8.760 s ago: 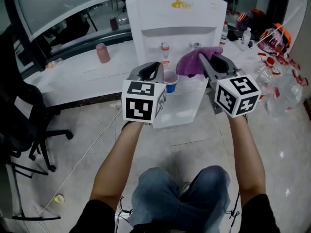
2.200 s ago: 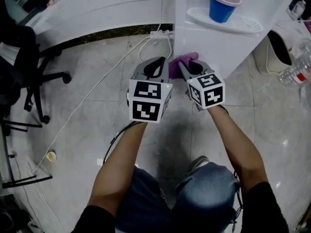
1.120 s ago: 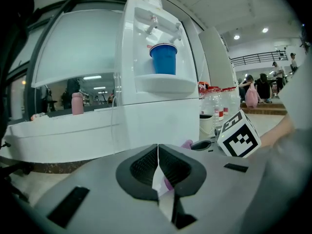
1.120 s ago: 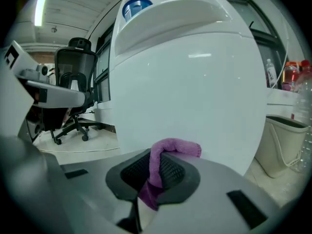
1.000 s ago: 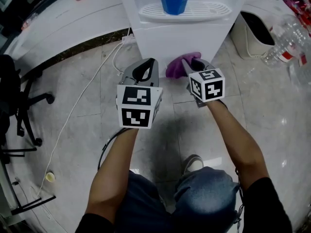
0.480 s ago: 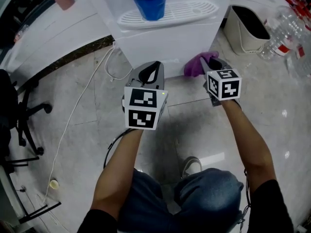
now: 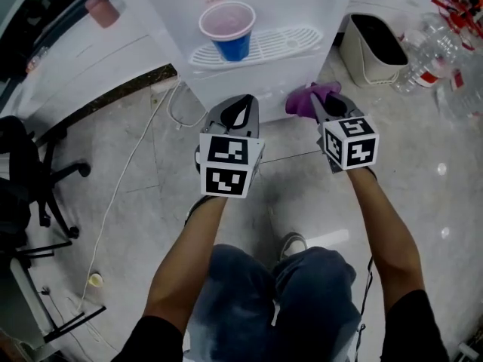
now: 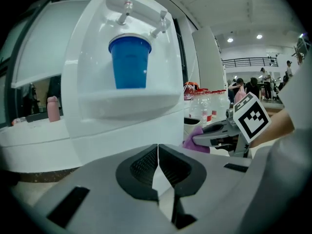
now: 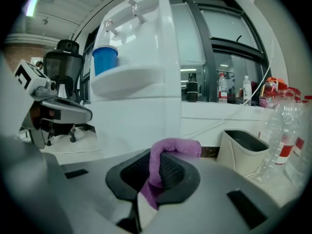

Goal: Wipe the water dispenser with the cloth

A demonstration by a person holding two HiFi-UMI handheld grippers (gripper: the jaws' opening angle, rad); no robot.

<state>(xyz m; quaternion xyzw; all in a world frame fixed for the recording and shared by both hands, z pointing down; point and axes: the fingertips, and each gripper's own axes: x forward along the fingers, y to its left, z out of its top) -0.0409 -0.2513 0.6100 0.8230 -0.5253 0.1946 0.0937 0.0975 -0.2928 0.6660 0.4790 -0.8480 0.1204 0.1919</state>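
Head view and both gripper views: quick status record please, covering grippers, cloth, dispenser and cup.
left gripper: shut, empty
right gripper: shut on the purple cloth
cloth position: by the lower front of the water dispenser; contact unclear
blue cup: upright on the drip tray
bin: on the floor, to the right of the dispenser in the head view

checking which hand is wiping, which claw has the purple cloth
The right claw: the purple cloth is pinched between its jaws. The left claw is shut on nothing, jaws together.
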